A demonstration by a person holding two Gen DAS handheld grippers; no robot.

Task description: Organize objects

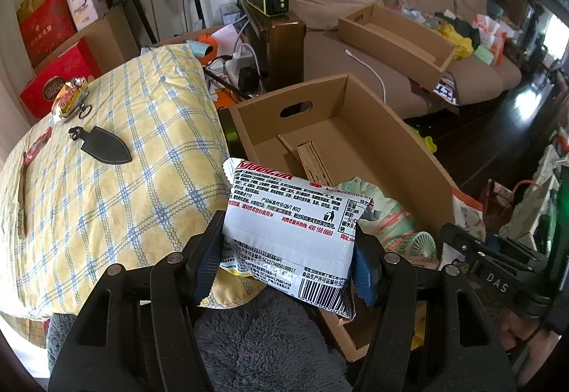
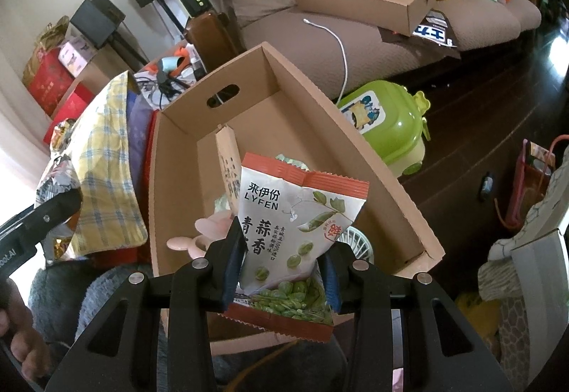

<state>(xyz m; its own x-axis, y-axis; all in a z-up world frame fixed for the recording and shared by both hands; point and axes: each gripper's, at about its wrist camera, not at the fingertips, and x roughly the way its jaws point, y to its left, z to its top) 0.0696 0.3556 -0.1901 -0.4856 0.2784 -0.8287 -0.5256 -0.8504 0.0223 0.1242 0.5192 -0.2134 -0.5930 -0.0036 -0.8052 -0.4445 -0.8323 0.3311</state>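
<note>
My left gripper [image 1: 288, 246] is shut on a white snack packet [image 1: 291, 224] with black and red print and a barcode, held over the near end of an open cardboard box [image 1: 359, 107]. My right gripper [image 2: 282, 249] is shut on a silver green-pea snack bag [image 2: 295, 224] with an orange-red top edge, above the same cardboard box [image 2: 320, 100]. Inside the box lie a cardboard divider [image 2: 227, 160], a small white fan [image 2: 355, 242], a pink item [image 2: 202, 239] and another packet. The right gripper's body [image 1: 490, 271] shows at the right of the left wrist view.
A yellow plaid cloth [image 1: 106, 160] covers a surface left of the box, with a dark leather pouch [image 1: 103, 144] and a candy packet [image 1: 71, 96] on it. A brown sofa [image 1: 355, 47] behind carries a second cardboard tray [image 1: 394, 36]. A green plastic toy [image 2: 391, 121] sits on the dark floor.
</note>
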